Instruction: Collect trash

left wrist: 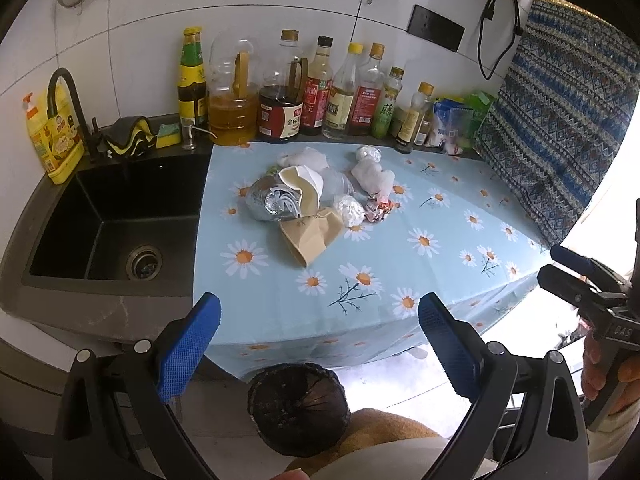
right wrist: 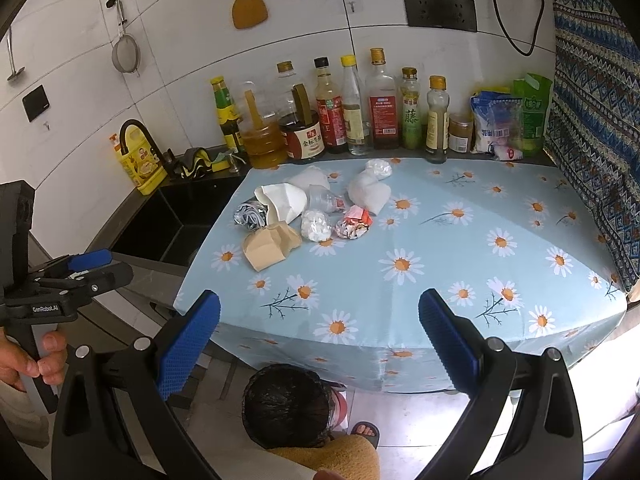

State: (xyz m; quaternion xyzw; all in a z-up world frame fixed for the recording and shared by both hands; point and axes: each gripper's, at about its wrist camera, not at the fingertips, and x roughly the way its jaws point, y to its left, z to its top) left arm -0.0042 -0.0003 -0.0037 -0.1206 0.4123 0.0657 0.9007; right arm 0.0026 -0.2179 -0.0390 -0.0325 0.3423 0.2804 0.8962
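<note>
Your left gripper (left wrist: pixel 318 344) and right gripper (right wrist: pixel 319 342), both spread empty, face the trash pile (right wrist: pixel 308 212) at centre frame; left seems nearer.

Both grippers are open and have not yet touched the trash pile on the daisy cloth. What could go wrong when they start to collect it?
1. The brown paper cup touches the foil ball and white paper bowl, so grabbing one may push the others toward the sink.
2. The bin sits low in front of the counter, so light pieces could miss it.
3. Reaching too far could knock the bottles behind the pile.
</note>
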